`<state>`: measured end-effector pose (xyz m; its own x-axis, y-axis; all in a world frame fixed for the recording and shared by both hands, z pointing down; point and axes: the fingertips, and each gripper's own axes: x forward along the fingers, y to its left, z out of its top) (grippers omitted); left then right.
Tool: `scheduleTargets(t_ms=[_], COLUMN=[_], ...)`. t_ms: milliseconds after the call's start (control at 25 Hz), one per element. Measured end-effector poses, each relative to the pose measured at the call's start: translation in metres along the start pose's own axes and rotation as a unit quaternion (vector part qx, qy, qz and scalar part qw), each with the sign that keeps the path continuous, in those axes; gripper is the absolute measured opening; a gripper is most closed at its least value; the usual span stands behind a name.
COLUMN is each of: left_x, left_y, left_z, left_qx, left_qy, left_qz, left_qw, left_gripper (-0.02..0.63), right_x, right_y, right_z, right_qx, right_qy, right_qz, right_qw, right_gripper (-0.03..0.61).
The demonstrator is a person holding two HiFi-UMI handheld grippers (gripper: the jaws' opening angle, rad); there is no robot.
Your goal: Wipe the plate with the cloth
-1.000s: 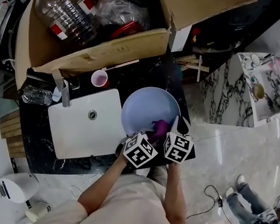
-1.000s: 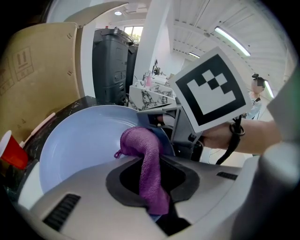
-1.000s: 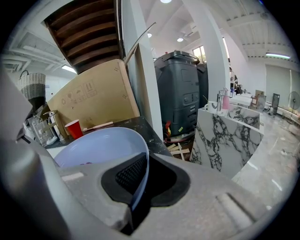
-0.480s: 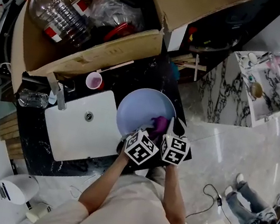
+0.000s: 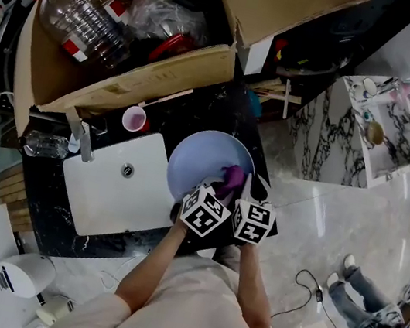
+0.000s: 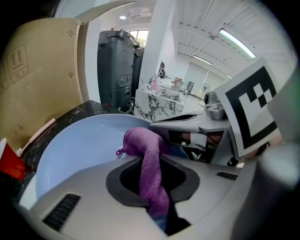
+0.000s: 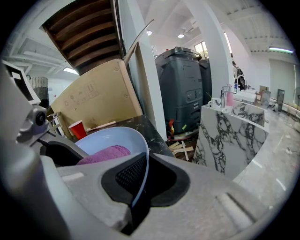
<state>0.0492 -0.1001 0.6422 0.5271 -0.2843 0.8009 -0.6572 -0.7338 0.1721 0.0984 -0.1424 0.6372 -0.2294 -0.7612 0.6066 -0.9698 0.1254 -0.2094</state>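
**Cloth on the plate, rim pinned: wiping under way**

The left gripper (image 6: 157, 206) has its fingers clenched on a purple cloth (image 6: 145, 154), whose free end bunches forward onto the inner face of the pale blue plate (image 6: 79, 150). The right gripper (image 7: 136, 201) has its fingers pinched on the plate's thin rim, one finger on each side of the edge. In the head view the plate (image 5: 206, 159) sits at the near edge of the dark tabletop (image 5: 206, 112), just beside the white sink (image 5: 114, 190), with the cloth (image 5: 231, 178) on its near right part. A red cup (image 7: 77, 129) stands well behind it.

To wipe well, the bunched end of the cloth should press flat against the plate's face rather than trail over it, and sweep in arcs from the near rim toward the far side. The right grip must be firm, since a smooth thin rim probably slips under sideways push. Pushing toward the held edge, not away from it, likely steadies the plate.
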Motion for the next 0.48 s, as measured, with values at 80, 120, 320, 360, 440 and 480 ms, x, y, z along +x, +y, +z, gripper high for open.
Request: scheduleTargets(t_ms=[80, 120, 320, 360, 440, 480], left_x=[0.001, 0.001, 0.003, 0.003, 0.003, 0.003], left_y=[0.003, 0.005, 0.013, 0.015, 0.019, 0.021], left_z=[0.002, 0.003, 0.007, 0.008, 0.010, 0.011], left_qx=[-0.001, -0.002, -0.006, -0.007, -0.010, -0.011], left_qy=[-0.003, -0.005, -0.012, -0.014, -0.016, -0.018], left_qz=[0.004, 0.006, 0.018, 0.020, 0.024, 0.027], left_qw=[1.0000, 1.0000, 0.9997, 0.9997, 0.9995, 0.9994], left_gripper=[0.058, 0.060, 0.060, 0.060, 0.058, 0.060], right_x=[0.000, 0.000, 0.001, 0.001, 0.001, 0.000], right_y=[0.000, 0.000, 0.000, 0.000, 0.000, 0.000], right_z=[-0.001, -0.001, -0.001, -0.001, -0.001, -0.001], right_qx=[-0.001, -0.001, -0.002, -0.002, -0.002, -0.003], right_qy=[0.002, 0.002, 0.002, 0.002, 0.003, 0.003], right_qz=[0.002, 0.003, 0.005, 0.005, 0.005, 0.005], right_qw=[1.000, 1.000, 1.000, 1.000, 1.000, 1.000], right_gripper=[0.025, 0.025, 0.025, 0.025, 0.025, 0.025])
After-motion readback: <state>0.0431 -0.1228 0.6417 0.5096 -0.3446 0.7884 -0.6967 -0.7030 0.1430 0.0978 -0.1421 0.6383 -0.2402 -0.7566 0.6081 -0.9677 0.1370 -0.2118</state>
